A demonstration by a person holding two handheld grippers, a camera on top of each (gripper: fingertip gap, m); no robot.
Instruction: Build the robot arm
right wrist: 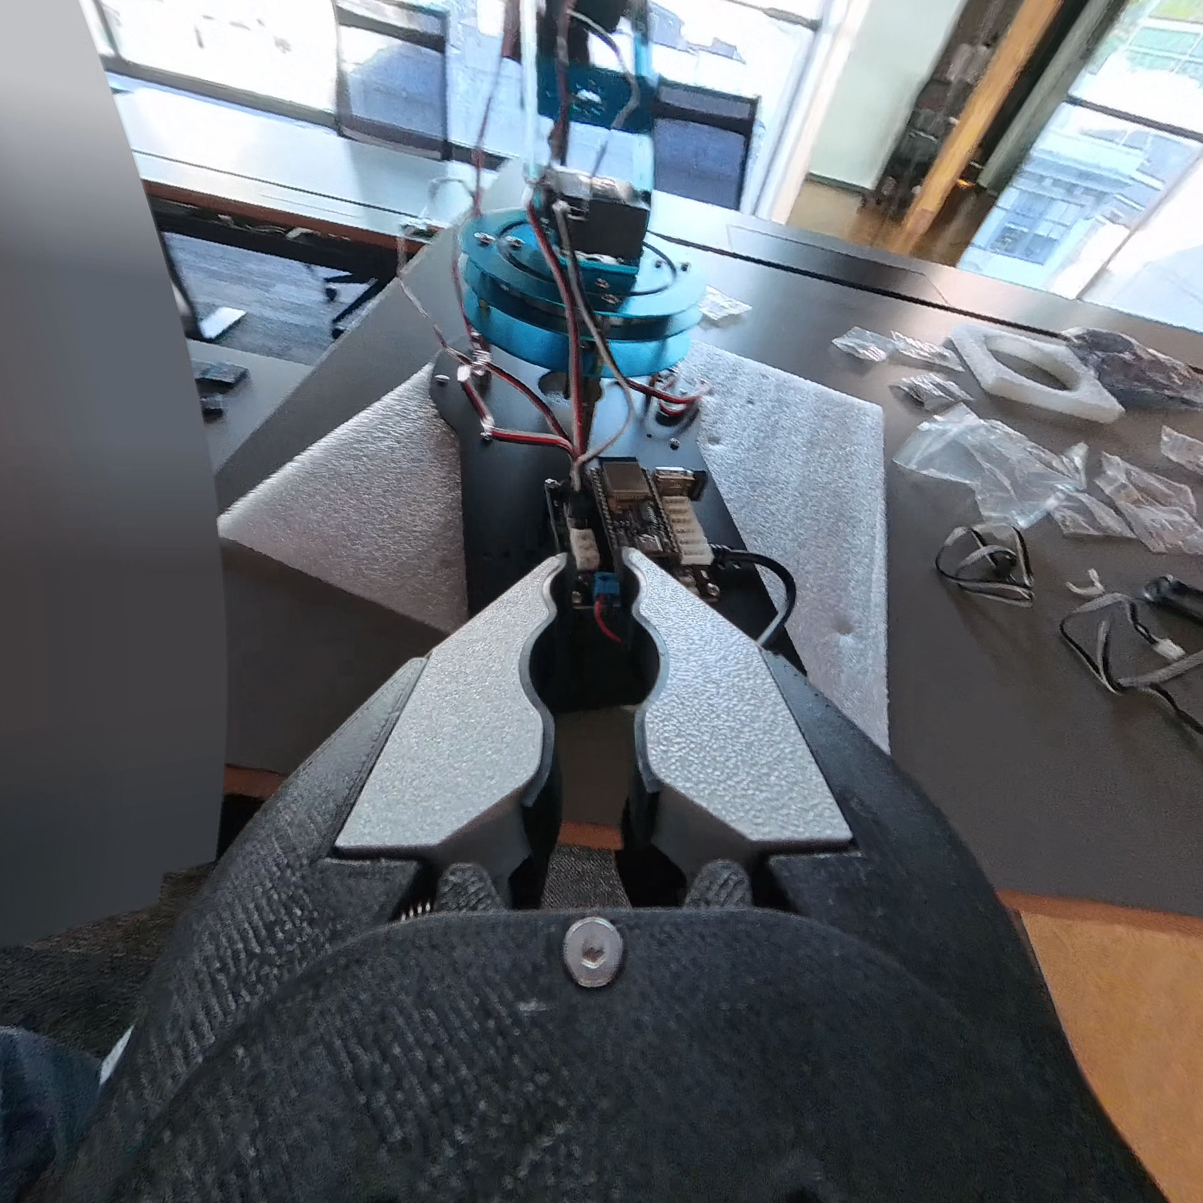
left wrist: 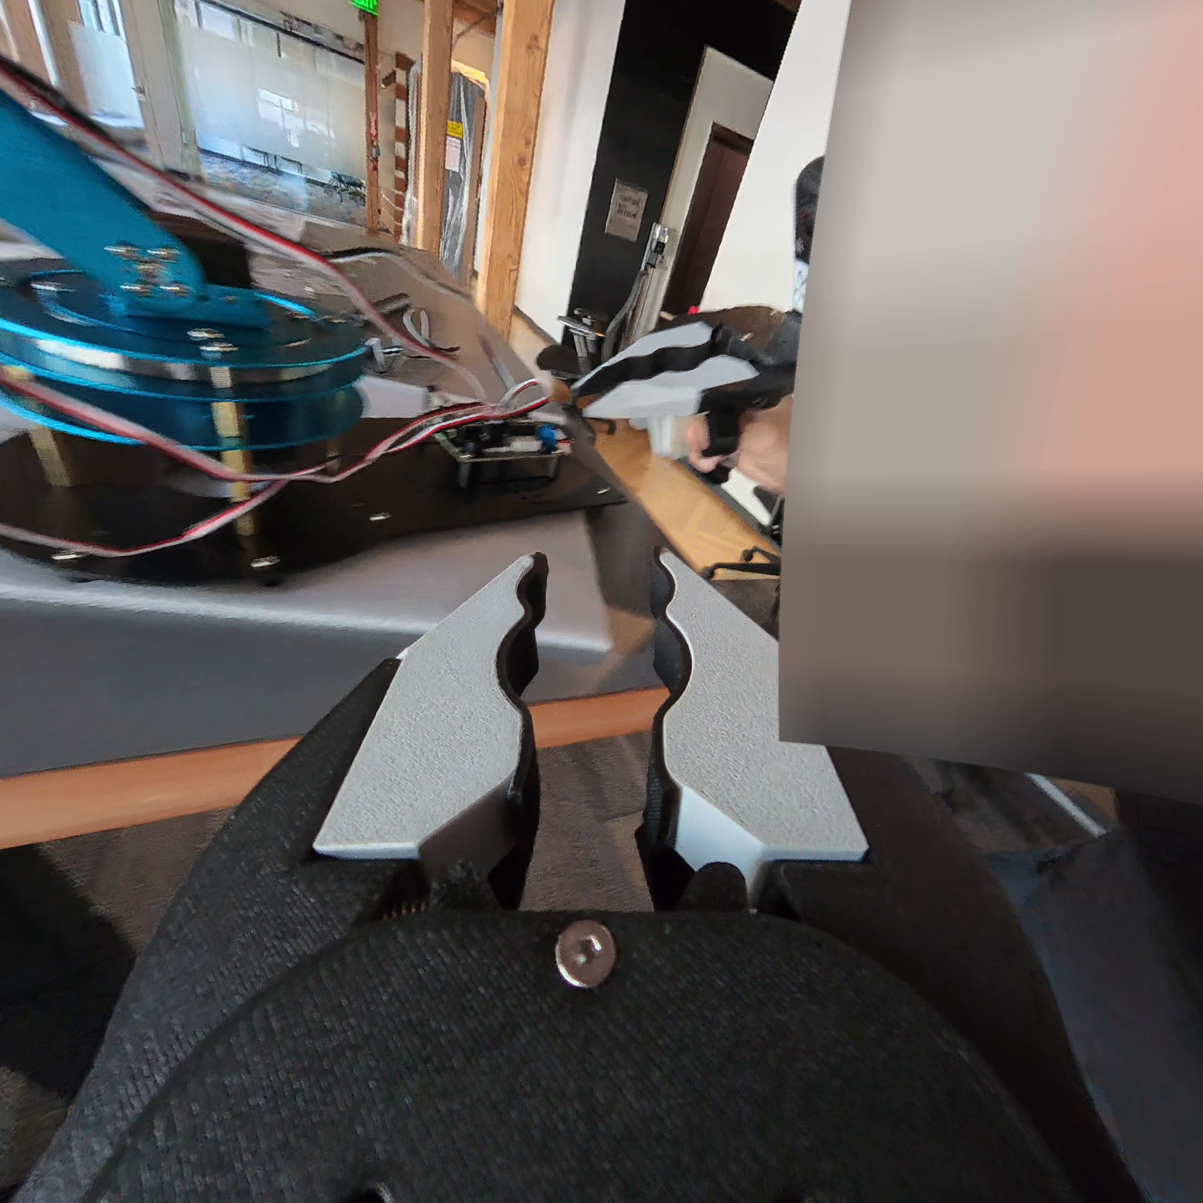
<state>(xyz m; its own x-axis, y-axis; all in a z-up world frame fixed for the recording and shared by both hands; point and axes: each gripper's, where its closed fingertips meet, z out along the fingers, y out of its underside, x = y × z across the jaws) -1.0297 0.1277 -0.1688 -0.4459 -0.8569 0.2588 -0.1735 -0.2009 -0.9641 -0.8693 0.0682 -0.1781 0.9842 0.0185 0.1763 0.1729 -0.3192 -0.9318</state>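
Observation:
A small blue metal robot arm kit [right wrist: 579, 306] with round stacked base discs stands on a black baseplate [right wrist: 508, 521]; it also shows in the left wrist view [left wrist: 163, 351]. Red, white and black wires [right wrist: 560, 390] run down to a circuit board [right wrist: 638, 514] on the plate. My right gripper [right wrist: 594, 560] is open by a narrow gap, empty, its tips just in front of the board's white connector [right wrist: 584, 541] and blue terminal. It shows in the left wrist view [left wrist: 579, 397] beside the board [left wrist: 501, 442]. My left gripper [left wrist: 600, 566] is open and empty, held off the table's near corner.
The baseplate lies on a white foam sheet [right wrist: 794, 488] on a black table [right wrist: 976, 748]. To the right lie small plastic bags [right wrist: 996, 456], a white foam frame [right wrist: 1035, 377] and loose cables [right wrist: 983, 566]. A black cable [right wrist: 774, 586] plugs in by the board. A wooden floor lies beyond.

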